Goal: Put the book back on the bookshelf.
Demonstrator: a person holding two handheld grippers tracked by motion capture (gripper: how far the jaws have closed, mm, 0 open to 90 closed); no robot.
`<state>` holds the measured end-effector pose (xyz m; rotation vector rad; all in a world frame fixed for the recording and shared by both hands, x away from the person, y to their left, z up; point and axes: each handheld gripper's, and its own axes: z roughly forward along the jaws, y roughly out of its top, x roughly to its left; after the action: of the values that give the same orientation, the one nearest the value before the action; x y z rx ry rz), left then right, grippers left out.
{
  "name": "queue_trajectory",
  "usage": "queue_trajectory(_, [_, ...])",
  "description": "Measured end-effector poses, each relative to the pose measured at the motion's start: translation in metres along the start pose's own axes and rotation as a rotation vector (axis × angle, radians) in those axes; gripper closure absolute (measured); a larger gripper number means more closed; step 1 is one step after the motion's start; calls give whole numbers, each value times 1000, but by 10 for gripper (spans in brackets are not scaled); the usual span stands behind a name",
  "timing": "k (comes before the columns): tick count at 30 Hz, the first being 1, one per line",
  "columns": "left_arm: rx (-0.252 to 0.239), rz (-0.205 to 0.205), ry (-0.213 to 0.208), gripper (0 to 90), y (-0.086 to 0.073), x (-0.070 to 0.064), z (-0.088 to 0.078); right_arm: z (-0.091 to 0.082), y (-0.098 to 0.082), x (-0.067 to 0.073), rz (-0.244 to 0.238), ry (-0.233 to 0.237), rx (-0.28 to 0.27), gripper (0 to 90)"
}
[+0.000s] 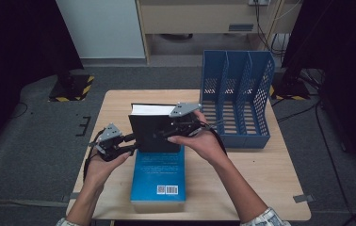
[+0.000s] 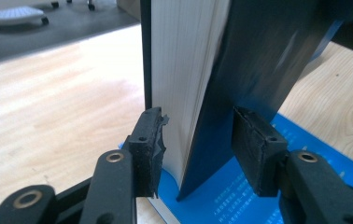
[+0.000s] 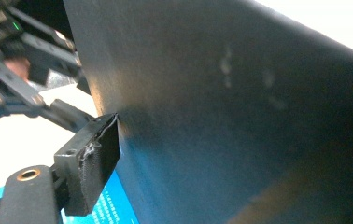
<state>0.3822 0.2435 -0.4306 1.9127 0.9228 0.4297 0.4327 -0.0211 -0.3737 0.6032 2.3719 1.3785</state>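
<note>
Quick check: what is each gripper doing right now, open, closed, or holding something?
Left gripper: open, jaws either side of the black book's lower edge, pads not pressing.
Right gripper: closed on the black book, holding it upright.

Barcode on blue book [image 1: 157, 175]; print unreadable.

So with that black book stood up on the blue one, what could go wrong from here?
The black book stands on edge on the blue book, and the left gripper straddles its lower corner with pads not pressing; it may tip. The right gripper seems to pinch only the cover, so the pages could swing open. A slip could also shove the blue book toward the table edge.
</note>
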Motion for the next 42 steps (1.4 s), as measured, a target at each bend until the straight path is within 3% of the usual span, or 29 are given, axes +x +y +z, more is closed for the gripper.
queue_trajectory(21, [-35,-52,49,550,1,12,12,-10,-2,6,21,-2,-8,358])
queue_trajectory(42, [-24,-40,51,544,1,14,15,1,2,8,66,1,-29,373])
